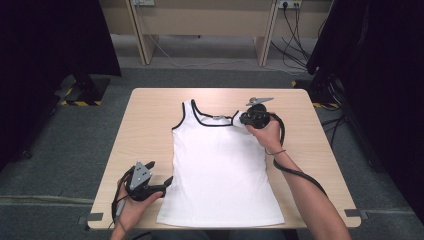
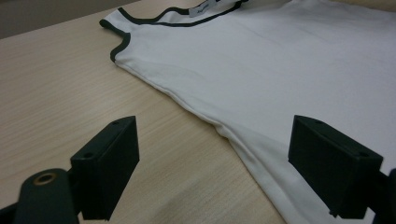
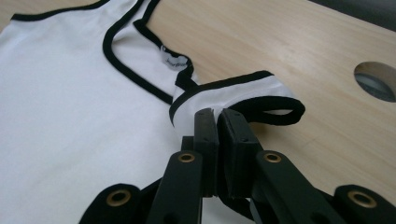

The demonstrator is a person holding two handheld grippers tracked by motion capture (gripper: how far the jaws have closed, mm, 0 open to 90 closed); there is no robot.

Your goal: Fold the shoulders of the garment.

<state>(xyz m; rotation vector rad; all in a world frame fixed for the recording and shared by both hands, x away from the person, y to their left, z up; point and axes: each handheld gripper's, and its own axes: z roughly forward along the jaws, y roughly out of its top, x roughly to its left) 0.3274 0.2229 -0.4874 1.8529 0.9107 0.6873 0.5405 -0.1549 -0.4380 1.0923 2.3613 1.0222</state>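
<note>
A white tank top (image 1: 220, 165) with black trim lies flat on the wooden table (image 1: 145, 130), neck toward the far edge. My right gripper (image 1: 243, 119) is shut on the top's right shoulder strap (image 3: 233, 95), and the pinched cloth is bunched and lifted a little. The black-edged strap loop (image 3: 275, 112) sticks out past the closed jaws. My left gripper (image 1: 167, 182) rests at the near left, open, its jaws either side of the tank top's left side seam (image 2: 219, 128) near the hem. Nothing is pinched between the left fingers (image 2: 109, 163).
A round cable hole (image 3: 376, 81) is cut in the table near the far right corner. Desk legs and cables (image 1: 295, 45) stand on the floor beyond the table. Dark curtains (image 1: 45, 45) hang at both sides.
</note>
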